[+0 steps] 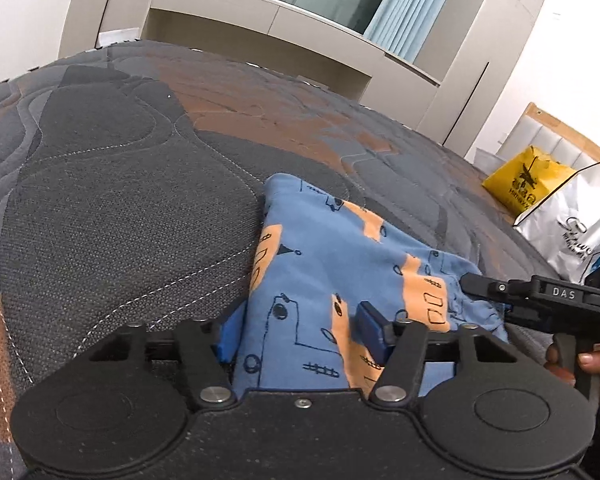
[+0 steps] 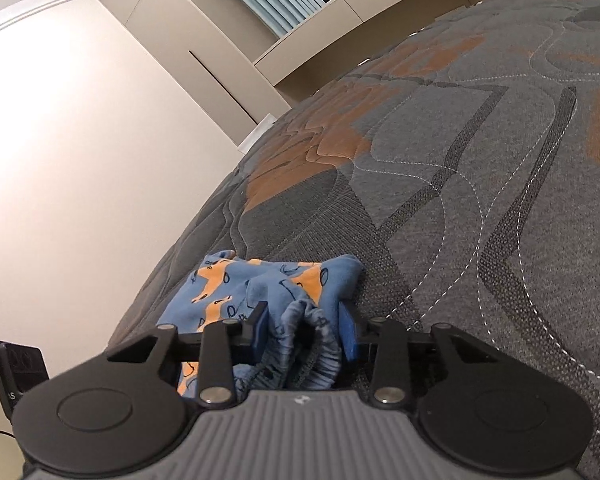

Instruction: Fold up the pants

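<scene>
The pants [image 1: 332,264] are small, blue with orange patches and black line drawings, and lie folded on the quilted grey and brown mattress [image 1: 120,200]. My left gripper [image 1: 300,332] is open, its blue pads on either side of the near end of the pants. My right gripper [image 1: 484,288] reaches in from the right at the pants' right edge. In the right wrist view the pants [image 2: 260,284] lie bunched ahead, and my right gripper [image 2: 304,332] is open with the gathered elastic waistband [image 2: 312,356] between its blue pads.
A yellow bag [image 1: 528,184] and a white plastic bag [image 1: 572,224] stand at the mattress's right edge. Beige wardrobes [image 1: 440,92] and a window with blue curtains [image 1: 400,4] lie beyond. A hand [image 1: 592,368] holds the right gripper. The mattress [image 2: 480,200] stretches far ahead.
</scene>
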